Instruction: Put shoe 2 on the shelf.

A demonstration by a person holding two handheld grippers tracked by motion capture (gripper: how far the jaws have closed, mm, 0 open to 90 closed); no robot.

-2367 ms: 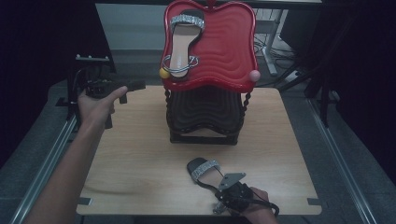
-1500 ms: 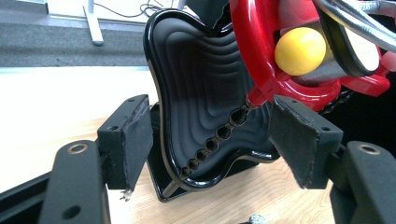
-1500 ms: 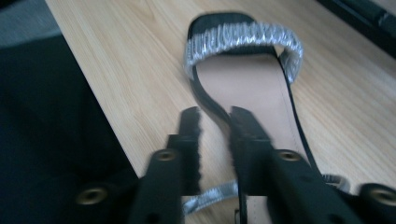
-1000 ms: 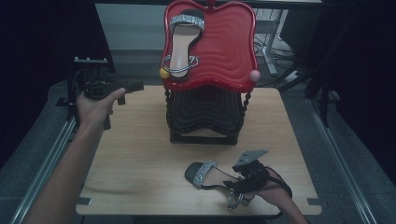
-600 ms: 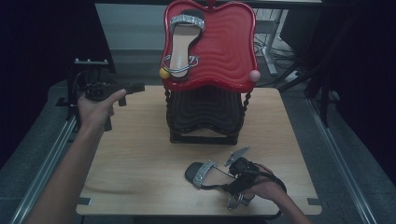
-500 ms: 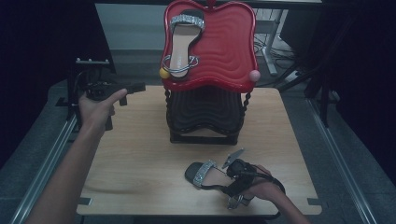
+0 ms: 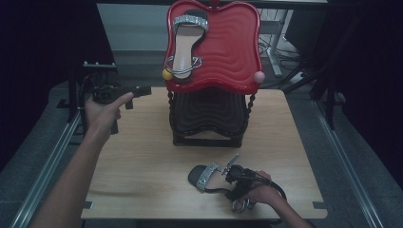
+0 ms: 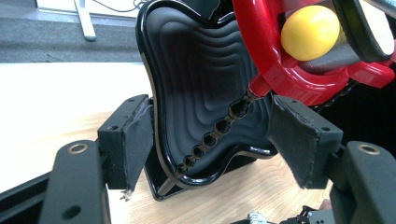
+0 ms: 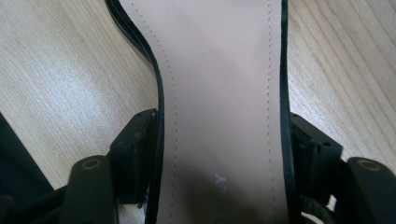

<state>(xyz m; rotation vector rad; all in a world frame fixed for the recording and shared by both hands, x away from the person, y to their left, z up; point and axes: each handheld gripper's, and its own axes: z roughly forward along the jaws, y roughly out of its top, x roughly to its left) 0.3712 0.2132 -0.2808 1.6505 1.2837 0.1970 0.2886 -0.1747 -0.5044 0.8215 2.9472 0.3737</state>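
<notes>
A black sandal [image 7: 205, 175] with a glittery strap lies flat on the wooden table [image 7: 142, 161] near its front edge. My right gripper [image 7: 233, 178] is lowered over its heel end. In the right gripper view the tan insole [image 9: 219, 93] runs between the two jaws of my right gripper [image 9: 223, 135], whose pads stand wide at its edges, open. A matching sandal [image 7: 186, 40] rests on the tilted red tray [image 7: 233, 42] of a stand. My left gripper [image 7: 141, 89] hovers at the table's back left, open, facing the stand. Between the jaws of my left gripper [image 8: 210, 135] nothing is held.
Under the red tray sits a black wavy tray [image 7: 209, 114] on the same stand, seen close as the black tray [image 8: 201, 93]. A yellow ball [image 8: 310, 31] and a pink ball [image 7: 258, 77] cap the red tray's lower corners. Metal rails [image 7: 47, 156] flank the table.
My right gripper came up from the front edge, swung left and settled over the sandal's heel end. The left gripper and the sandal have stayed where they were.
</notes>
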